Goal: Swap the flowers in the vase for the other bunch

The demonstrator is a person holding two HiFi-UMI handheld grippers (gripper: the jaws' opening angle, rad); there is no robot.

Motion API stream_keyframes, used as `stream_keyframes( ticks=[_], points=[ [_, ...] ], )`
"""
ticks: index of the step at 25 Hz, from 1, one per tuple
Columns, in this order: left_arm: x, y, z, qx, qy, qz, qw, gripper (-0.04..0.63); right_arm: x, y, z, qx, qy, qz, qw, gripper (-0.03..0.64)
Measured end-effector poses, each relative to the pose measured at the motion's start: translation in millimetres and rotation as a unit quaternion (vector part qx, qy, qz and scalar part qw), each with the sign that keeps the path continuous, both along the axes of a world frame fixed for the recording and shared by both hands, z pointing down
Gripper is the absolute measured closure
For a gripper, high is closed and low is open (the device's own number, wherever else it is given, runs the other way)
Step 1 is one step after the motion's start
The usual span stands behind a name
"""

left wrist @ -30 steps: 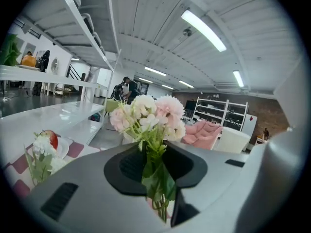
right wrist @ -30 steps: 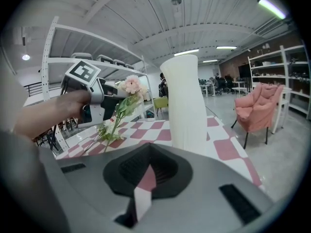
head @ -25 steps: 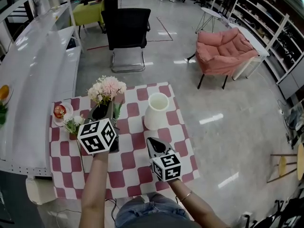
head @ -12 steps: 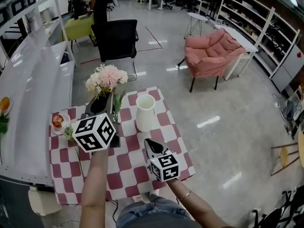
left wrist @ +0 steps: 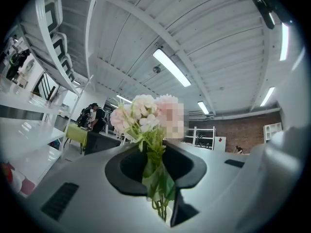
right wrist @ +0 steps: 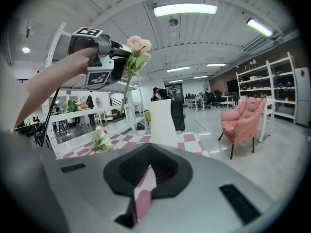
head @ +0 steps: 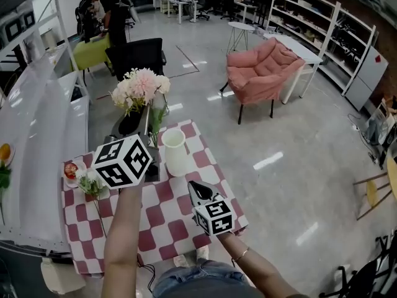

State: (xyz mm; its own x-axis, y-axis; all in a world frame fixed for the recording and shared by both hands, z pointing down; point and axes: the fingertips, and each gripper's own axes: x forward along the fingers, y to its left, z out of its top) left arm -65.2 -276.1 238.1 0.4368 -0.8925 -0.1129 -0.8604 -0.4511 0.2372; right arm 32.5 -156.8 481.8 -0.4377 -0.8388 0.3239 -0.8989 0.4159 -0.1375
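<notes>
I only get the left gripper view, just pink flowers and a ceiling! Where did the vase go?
Observer: The white vase stands upright on the red-and-white checked tablecloth, near its far edge. In the head view it shows lower than the pink flowers.
Operator: And where's the other bunch?
Observer: The white and green bunch lies flat on the left side of the cloth, next to a small plate.
</notes>
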Motion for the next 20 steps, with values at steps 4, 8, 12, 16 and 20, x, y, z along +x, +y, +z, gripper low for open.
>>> stream_keyframes(
  ticks=[4, 8, 12, 16, 20],
  points=[
    [20.5, 0.0, -20.7, 0.018, -0.002, 0.012, 0.9998, 0.495, 12.4, 1.2, -9.0, 0.011, -0.003, 0.009, 1.000, 0.606],
    [31.9, -1.8, -40.5, 0.038, -0.004, 0.014, 0.9992, 0.497, 16.9, 0.1, -16.3, 0.021, -0.002, 0.006, 1.000, 0.606],
    [43.3, -6.7, -57.0, 0.053, -0.001, 0.016, 0.9985, 0.497, 21.0, -4.5, -21.3, 0.024, 0.010, -0.004, 1.000, 0.607],
    [55.8, -11.1, -69.8, 0.072, -0.006, 0.012, 0.9973, 0.498, 27.4, -8.6, -29.4, 0.027, 0.014, -0.008, 1.000, 0.606],
    [64.0, -16.1, -74.4, 0.086, -0.002, 0.005, 0.9962, 0.503, 29.0, -11.9, -39.9, 0.033, 0.015, -0.016, 0.999, 0.606]
  ],
)
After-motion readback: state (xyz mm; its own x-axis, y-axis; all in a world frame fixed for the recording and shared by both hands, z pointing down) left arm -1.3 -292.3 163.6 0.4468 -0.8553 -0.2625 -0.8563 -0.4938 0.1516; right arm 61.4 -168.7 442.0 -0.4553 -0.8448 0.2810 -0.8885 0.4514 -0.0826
